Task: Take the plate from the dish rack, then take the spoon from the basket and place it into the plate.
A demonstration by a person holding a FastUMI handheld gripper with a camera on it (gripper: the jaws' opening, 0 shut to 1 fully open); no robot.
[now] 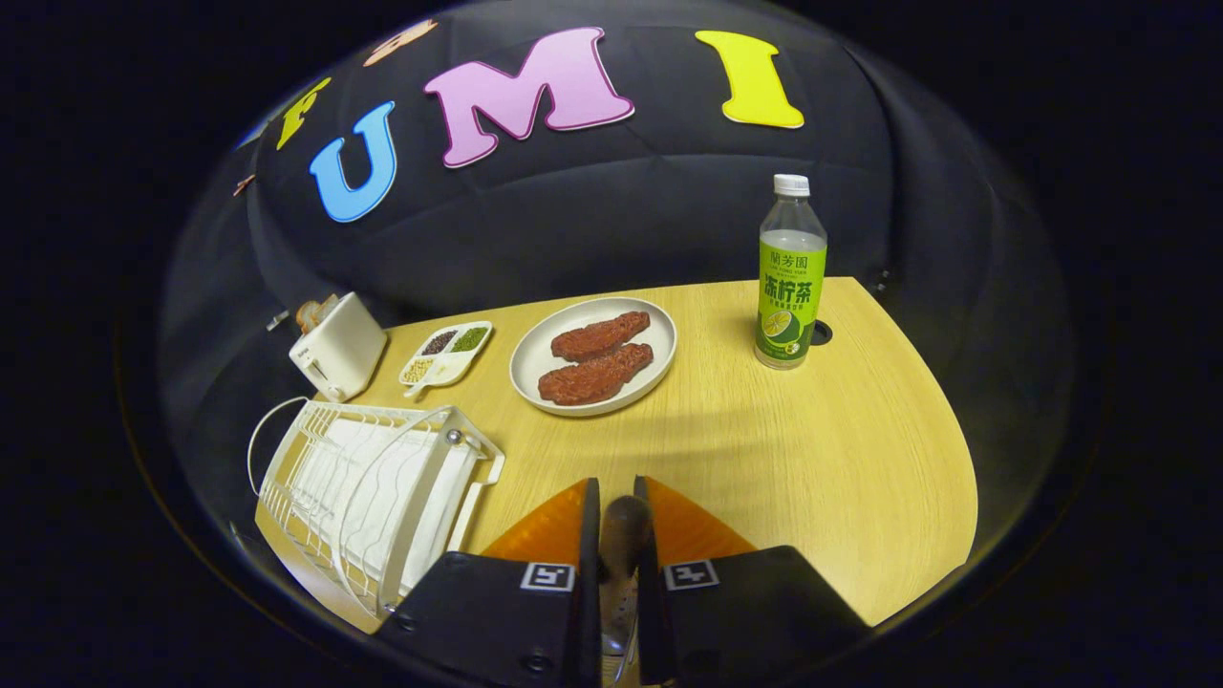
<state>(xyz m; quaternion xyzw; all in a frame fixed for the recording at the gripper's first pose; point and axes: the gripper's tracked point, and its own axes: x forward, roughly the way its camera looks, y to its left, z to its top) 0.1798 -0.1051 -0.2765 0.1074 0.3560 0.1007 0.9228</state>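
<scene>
My gripper (617, 485) hangs over the near part of the wooden table (822, 459), its two fingers drawn close together. A brown, rounded handle end of the spoon (623, 530) is pinched between them, and a pale part of it shows lower down in the gap. The round white plate (531, 361) lies flat on the table well beyond the fingers, with two reddish-brown meat pieces (597, 358) on it. The white wire dish rack (373, 487) stands just left of the fingers on its white drip tray.
A green-labelled bottle (791, 277) stands upright to the right of the plate, near a small hole in the tabletop. A white toaster (337, 346) with bread and a divided white dish of beans (446, 354) sit beyond the rack.
</scene>
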